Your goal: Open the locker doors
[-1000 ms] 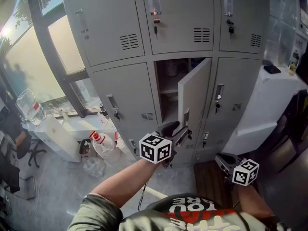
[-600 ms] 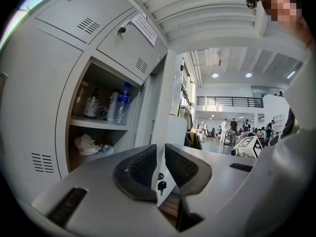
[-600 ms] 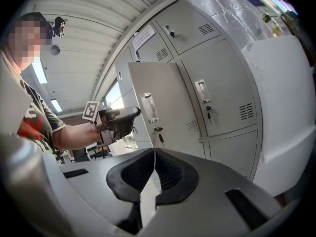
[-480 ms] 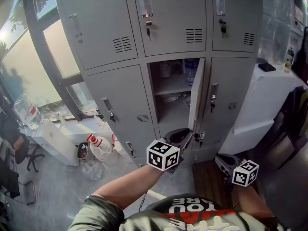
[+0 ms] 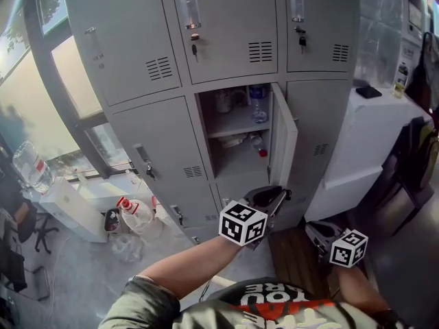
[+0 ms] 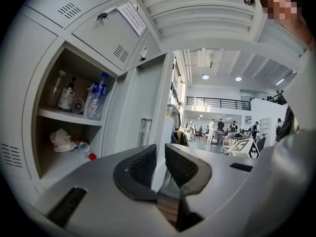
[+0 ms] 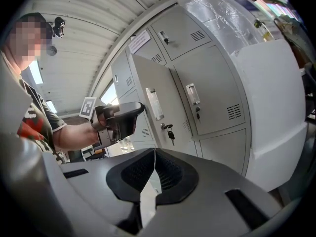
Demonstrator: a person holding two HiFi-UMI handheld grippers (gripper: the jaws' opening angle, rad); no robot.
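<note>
A bank of grey lockers (image 5: 144,142) stands in front of me. The middle locker door (image 5: 285,142) stands open, swung out to the right. My left gripper (image 5: 274,196) is at that door's lower free edge. Its jaws have just been closing, and the thin door edge (image 6: 159,132) runs between the pads. Inside the open compartment are bottles (image 5: 257,105) on a shelf and a red-capped bottle (image 5: 256,144) lying below. My right gripper (image 5: 314,230) hangs low to the right, apart from the lockers. Its pads meet with nothing between them (image 7: 154,164). The other doors are closed.
A white cabinet (image 5: 363,136) with a dark phone (image 5: 368,92) on top stands right of the lockers. Plastic bottles and bags (image 5: 134,214) and a white box (image 5: 68,208) lie on the floor at left, under a window. Keys (image 5: 194,49) hang in the upper door.
The middle door has swung much wider to the right. My left gripper has travelled right with it, its jaws narrowing onto the door's edge. The right gripper has hardly shifted.
</note>
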